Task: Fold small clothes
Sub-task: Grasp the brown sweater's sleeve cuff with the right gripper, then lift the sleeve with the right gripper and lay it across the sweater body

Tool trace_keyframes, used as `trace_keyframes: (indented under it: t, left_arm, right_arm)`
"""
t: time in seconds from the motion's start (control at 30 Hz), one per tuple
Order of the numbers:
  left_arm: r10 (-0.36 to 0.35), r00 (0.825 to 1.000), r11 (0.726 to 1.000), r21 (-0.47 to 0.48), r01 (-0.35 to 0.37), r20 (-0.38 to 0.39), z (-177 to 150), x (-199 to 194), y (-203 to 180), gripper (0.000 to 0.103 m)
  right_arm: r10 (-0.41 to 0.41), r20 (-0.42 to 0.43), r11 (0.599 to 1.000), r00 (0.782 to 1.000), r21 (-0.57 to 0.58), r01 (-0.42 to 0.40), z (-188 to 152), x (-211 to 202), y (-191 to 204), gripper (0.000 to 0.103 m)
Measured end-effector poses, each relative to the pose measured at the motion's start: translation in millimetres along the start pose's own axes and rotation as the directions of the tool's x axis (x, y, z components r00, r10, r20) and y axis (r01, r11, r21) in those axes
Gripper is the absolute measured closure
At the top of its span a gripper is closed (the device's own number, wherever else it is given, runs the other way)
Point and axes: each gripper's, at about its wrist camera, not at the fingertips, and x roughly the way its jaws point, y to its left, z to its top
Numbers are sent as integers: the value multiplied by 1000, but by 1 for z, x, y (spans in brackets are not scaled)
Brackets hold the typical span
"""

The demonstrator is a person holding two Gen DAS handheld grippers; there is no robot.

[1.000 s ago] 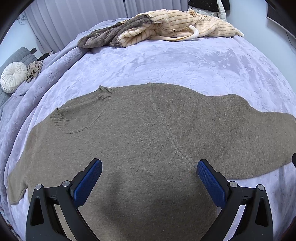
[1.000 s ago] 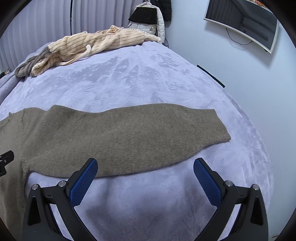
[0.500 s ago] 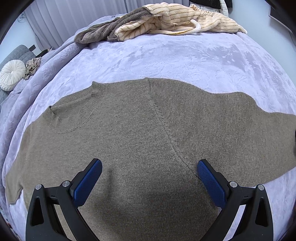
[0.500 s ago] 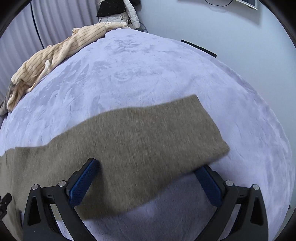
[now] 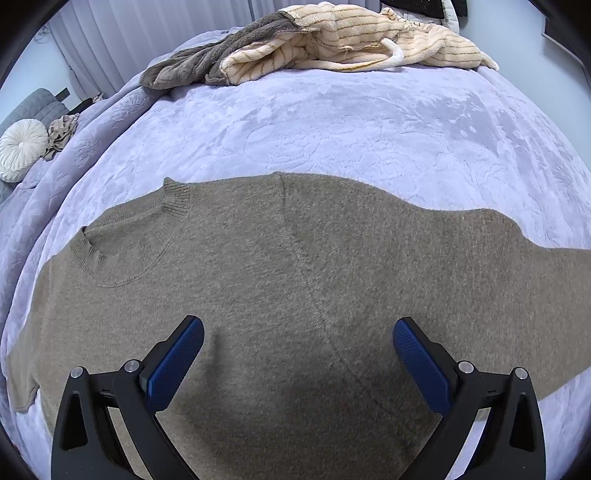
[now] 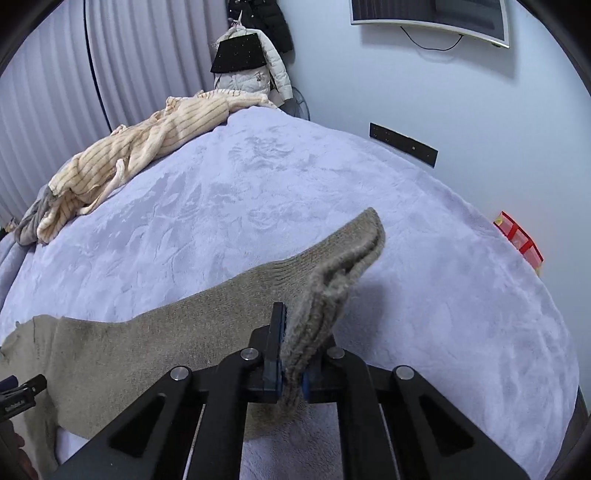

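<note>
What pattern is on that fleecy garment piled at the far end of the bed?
Cream fleecy garment with thin dark stripes; clearest in the left wrist view.

A lavender embossed bedspread (image 5: 332, 122) is covering the bed, with pleated grey curtains (image 6: 140, 62) hanging behind it and a pale blue wall (image 6: 424, 96) standing at the side. A curved screen (image 6: 428, 14) is hanging high on that wall above a dark strip (image 6: 403, 144), and coats (image 6: 251, 62) are hanging in the corner. A round white cushion (image 5: 20, 147) is resting on a grey quilted seat (image 5: 27, 109) beside the bed.
</note>
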Motion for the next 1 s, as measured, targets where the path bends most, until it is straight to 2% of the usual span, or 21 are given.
trace_keyframes:
  t: [0.2, 0.27, 0.47, 0.57, 0.63, 0.77, 1.0]
  left_arm:
    - [20, 1000, 1000, 20, -20, -3, -1, 5, -7, 0]
    - [19, 1000, 1000, 17, -19, -5, 0, 5, -7, 0]
    - [27, 1000, 999, 19, -26, -7, 3, 9, -10, 0]
    - [68, 997, 993, 101, -63, -40, 1, 21, -25, 0]
    - [81, 997, 989, 125, -77, -21, 2, 18, -28, 0]
    - [28, 999, 996, 86, -26, -31, 3, 10, -15, 0]
    - [-2, 1000, 999, 47, 3, -25, -9, -3, 18, 0]
  right_arm:
    - [76, -4, 996, 997, 37, -76, -6, -1, -17, 96]
    - [78, 7, 996, 997, 46, -78, -6, -5, -22, 96]
    - [-5, 47, 1000, 999, -23, 6, -4, -18, -15, 96]
    - [-34, 67, 999, 997, -40, 37, -2, -24, -11, 96]
    - [-49, 77, 997, 996, -54, 53, -2, -28, -7, 96]
    - [-71, 103, 992, 992, -94, 81, -2, -39, 4, 96]
    - [-64, 140, 987, 988, -135, 83, 0, -64, 31, 96]
